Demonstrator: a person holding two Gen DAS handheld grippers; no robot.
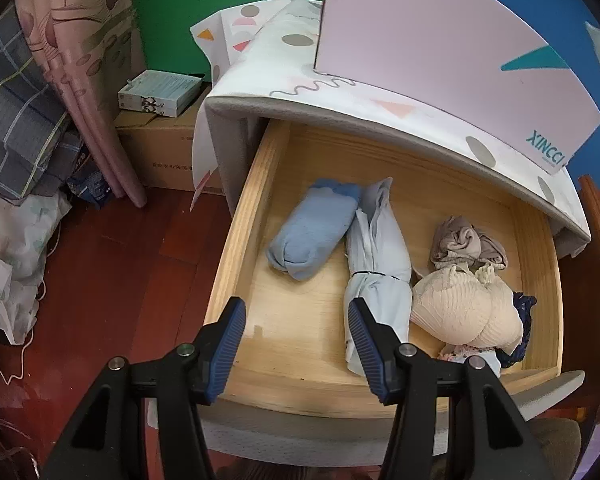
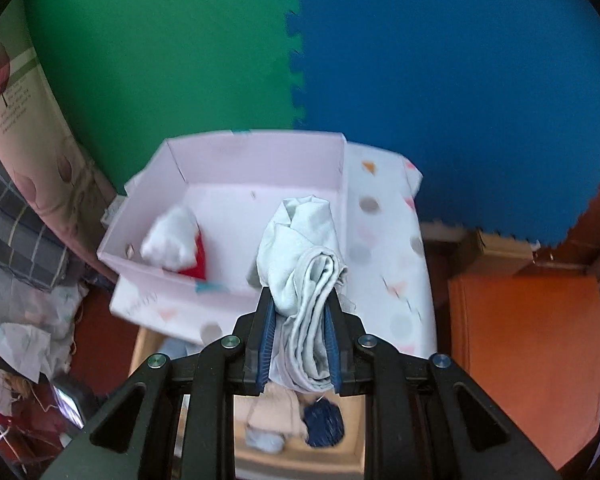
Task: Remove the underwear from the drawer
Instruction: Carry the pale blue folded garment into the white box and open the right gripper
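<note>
A pale rolled garment [image 2: 306, 280] is clamped between the right gripper [image 2: 300, 344] fingers, above the pink box [image 2: 259, 172]. The left gripper [image 1: 295, 344] is held half-open, empty, over the drawer [image 1: 235, 240]. Loose folds may slip free.

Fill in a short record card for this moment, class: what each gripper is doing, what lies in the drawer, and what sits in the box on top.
right gripper: shut on a pale grey rolled garment, held up in front of the pink box
left gripper: open, holding nothing, above the drawer
drawer: pulled open
in drawer: blue roll, pale blue roll, beige bra, taupe garment
in pink box: white item, red item
</note>
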